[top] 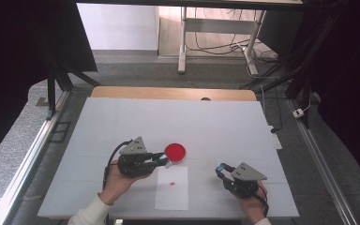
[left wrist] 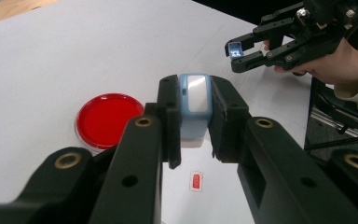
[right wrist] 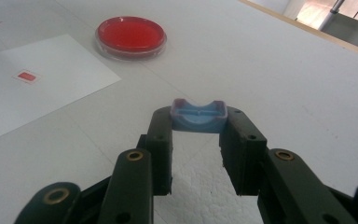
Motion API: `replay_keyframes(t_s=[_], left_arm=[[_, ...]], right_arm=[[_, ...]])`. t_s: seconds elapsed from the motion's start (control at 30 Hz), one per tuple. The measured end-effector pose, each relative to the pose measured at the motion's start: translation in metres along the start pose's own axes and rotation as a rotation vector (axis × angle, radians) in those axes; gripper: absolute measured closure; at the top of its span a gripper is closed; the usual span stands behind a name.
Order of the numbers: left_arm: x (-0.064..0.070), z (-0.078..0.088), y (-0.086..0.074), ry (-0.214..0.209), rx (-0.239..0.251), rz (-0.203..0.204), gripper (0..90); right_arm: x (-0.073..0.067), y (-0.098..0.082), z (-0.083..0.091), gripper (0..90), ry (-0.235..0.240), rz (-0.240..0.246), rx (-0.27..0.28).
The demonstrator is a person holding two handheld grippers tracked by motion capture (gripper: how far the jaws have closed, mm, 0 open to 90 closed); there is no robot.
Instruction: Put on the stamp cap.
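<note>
The left gripper (left wrist: 193, 126) is clamped on a pale blue case (left wrist: 194, 100), its jaws pressing the case's two sides, with a glossy light panel on the case facing the camera. In the high view that left gripper (top: 161, 160) hangs just above the table (top: 122, 122), its tips right beside the red dish (top: 175, 152) and over the top edge of the paper (top: 171, 199).

Over to the right gripper (right wrist: 196, 135): clenched as well, on a small blue tray (right wrist: 198, 115) pinched at the very tips, the open hollow side up, showing a low rim and a curved notch on the far edge. In the high view the right gripper (top: 221, 170) sits low near the front right of the table, well apart from the left one, and the blue piece shows at its tips. From the left gripper view it appears far off, a hand (left wrist: 328, 63) behind it.

The red dish (left wrist: 108, 119) is round and shallow, with a clear rim, standing on the table just beyond the paper's corner. The paper lies flat, and a small red mark (top: 172, 183) sits near its middle.

Each hand comes in from the near edge; a white sleeve (top: 88, 214) shows on the left.
</note>
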State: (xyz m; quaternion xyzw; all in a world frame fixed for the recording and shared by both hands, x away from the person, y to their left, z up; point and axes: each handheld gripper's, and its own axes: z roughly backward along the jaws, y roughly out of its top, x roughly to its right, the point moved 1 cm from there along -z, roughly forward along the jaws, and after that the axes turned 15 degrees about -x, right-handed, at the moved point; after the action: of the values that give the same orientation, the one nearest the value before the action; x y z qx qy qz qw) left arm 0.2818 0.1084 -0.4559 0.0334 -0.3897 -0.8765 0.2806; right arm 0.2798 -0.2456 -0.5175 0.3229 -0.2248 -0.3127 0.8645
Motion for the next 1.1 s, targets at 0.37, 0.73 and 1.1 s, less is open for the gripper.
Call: replay_keyframes(t_s=[0.37,0.73,1.1], left_arm=[[0.0,0.0,0.001,0.0,-0.001,0.0,75.7],[0.002,-0.002,0.001,-0.007,0.0,-0.002,75.6],[0.002,-0.001,0.002,-0.009,0.006,0.002,75.6]], right_arm=[[-0.005,0.003,-0.002,64.7,0.007,0.008,0.006],[-0.012,0.007,-0.005,64.7,0.031,0.023,0.01],[-0.02,0.01,-0.004,64.6,0.047,0.028,0.022]])
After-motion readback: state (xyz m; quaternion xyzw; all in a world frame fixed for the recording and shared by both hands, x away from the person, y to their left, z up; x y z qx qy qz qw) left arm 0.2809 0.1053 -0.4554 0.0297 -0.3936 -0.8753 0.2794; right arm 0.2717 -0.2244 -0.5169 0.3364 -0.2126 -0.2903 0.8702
